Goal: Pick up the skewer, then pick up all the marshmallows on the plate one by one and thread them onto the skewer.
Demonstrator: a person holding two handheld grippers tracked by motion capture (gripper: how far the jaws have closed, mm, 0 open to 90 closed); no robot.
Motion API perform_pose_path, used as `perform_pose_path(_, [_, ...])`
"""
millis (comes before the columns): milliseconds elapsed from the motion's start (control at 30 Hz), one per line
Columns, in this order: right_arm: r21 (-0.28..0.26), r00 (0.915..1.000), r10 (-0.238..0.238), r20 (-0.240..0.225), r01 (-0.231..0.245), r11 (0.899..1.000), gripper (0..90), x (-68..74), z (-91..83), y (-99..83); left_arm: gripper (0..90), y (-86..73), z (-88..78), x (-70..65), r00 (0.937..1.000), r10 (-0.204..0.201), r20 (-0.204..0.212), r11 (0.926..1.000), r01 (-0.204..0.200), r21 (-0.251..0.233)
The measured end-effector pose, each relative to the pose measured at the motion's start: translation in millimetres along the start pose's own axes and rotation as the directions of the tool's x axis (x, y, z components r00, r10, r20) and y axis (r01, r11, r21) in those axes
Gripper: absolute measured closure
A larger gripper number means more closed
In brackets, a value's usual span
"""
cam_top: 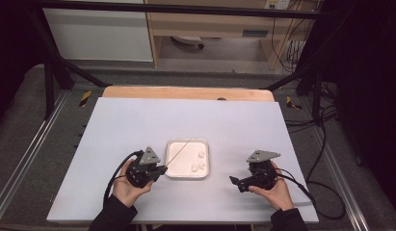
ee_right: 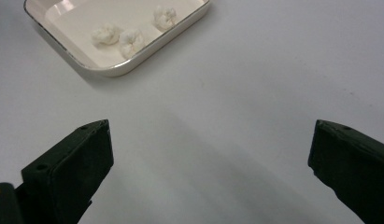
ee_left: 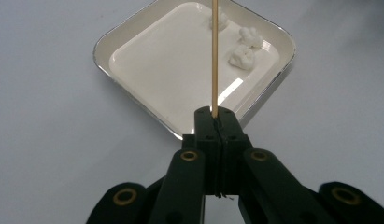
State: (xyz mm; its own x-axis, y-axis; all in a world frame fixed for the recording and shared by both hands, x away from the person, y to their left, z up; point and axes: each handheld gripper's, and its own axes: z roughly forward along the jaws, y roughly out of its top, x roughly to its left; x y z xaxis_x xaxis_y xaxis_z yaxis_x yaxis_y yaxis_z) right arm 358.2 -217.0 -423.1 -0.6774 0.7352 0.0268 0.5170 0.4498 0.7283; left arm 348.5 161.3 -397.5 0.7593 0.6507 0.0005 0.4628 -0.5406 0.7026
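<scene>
While we look down from the high view, our left gripper sits at lower centre-left of the frame, its jaws clamped tight on a thin wooden skewer. Over in the left gripper view, we see the two black jaws pressed together at bottom centre, and the skewer rises straight up from between them to the top edge, passing over the white tray. Our right gripper is at lower right in the high view, jaws spread wide with nothing between them; in the right gripper view, they stand far apart at the lower corners above bare table. Further up, the tray lies between the two grippers, with the skewer slanting across it toward its far edge. Three small white lumps rest along the tray's right side, at upper left in the right gripper view.
</scene>
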Motion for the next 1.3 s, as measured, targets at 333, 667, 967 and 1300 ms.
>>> perform_pose_path(333, [-0.023, 0.9994, 0.036, 0.002, -0.036, 0.999, 0.7, 6.5, 11.0, 20.5, 89.1, -15.0, -8.2, 7.3, 0.9989, -0.041, -0.021, 0.9984, 0.04, -0.04])
perform_pose_path(667, [-0.055, 0.9992, 0.04, -0.008, -0.041, 0.998, 0.8, 18.2, 28.3, 48.6, 89.1, -26.4, -13.8, 13.5, 0.9972, -0.066, -0.035, 0.9956, 0.063, -0.069])
perform_pose_path(967, [-0.066, 0.9985, 0.047, -0.029, -0.049, 0.997, 0.9, 29.3, 47.0, 73.8, 89.1, -28.2, -14.5, 14.5, 0.9968, -0.076, -0.027, 0.9944, 0.074, -0.076])
perform_pose_path(1300, [-0.038, 0.9986, 0.027, -0.045, -0.029, 0.999, 8.5, 35.4, 73.3, 92.9, 89.1, -29.3, -13.4, 16.1, 0.9964, -0.083, -0.019, 0.994, 0.082, -0.073])
